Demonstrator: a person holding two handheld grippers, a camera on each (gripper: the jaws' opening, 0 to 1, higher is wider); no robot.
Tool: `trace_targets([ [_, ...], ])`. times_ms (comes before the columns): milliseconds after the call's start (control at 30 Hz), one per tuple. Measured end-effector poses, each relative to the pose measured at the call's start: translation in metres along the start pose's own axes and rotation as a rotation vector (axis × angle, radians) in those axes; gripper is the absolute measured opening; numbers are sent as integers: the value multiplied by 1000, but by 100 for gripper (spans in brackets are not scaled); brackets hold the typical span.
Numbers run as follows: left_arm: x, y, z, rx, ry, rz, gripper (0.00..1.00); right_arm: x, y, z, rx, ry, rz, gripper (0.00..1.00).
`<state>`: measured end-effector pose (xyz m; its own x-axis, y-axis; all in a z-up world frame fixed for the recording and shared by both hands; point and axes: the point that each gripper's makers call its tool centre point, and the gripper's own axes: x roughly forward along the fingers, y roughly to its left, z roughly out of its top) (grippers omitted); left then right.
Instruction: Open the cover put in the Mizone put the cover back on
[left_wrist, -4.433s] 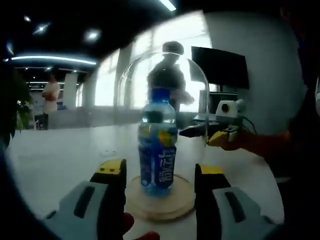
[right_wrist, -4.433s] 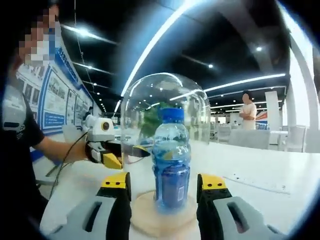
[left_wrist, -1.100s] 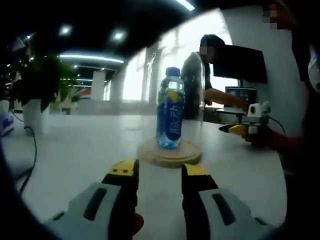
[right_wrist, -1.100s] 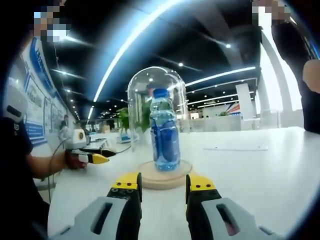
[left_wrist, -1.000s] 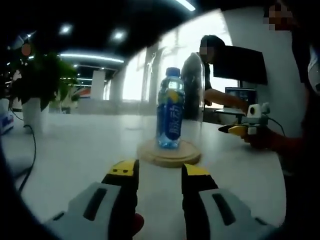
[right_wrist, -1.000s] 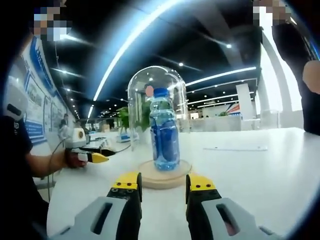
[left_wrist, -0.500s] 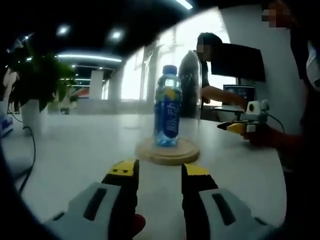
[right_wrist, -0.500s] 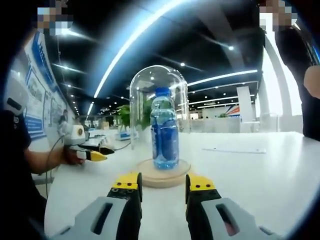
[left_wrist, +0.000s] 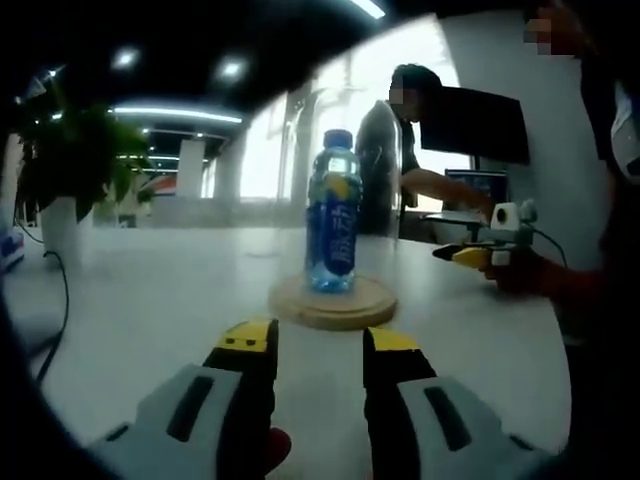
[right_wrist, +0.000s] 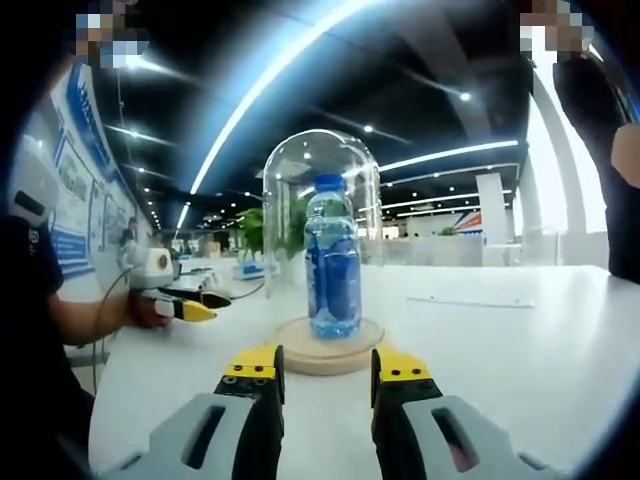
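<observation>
Glass cover (right_wrist: 322, 210) back down on wooden base (right_wrist: 330, 358), Mizone (right_wrist: 333, 262) upright inside on the base's middle, all on white table (right_wrist: 480, 340). Compared with about four seconds back: same cover-over-bottle setup, but both cameras now sit farther from it, no longer flanking the base. Jaw gaps also narrower than then. Over the last second almost nothing moves, only a slight drift of the views. Left gripper (left_wrist: 318, 345) low over the table, well short of the base, jaws a little apart, nothing between them. Right gripper (right_wrist: 325, 365) likewise, slightly parted, empty, near the base but not touching. Seen also from the opposite side: left gripper in a hand to the left of the cover in the right gripper view, right gripper to the right of the bottle in the left gripper view, both clear of the glass. Judged from this: bottle in, cover replaced, task looks done or at its very end, with only the retreat left. Writing: blue label on the Mizone with white characters and a yellow patch, too blurred to read. Blue-and-white wall posters (right_wrist: 72, 190) with text too small to make out. No readable brand elsewhere.
</observation>
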<state>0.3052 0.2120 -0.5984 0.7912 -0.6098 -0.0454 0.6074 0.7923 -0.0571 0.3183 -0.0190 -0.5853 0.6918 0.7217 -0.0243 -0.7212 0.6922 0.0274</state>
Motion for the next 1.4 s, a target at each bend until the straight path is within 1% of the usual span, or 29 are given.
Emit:
trace_targets([
  [900, 0, 1, -2, 4, 11, 8, 25, 1, 8, -1, -23, 9, 8, 26],
  [1400, 0, 1, -1, -4, 7, 6, 25, 0, 6, -1, -24, 8, 14, 26],
])
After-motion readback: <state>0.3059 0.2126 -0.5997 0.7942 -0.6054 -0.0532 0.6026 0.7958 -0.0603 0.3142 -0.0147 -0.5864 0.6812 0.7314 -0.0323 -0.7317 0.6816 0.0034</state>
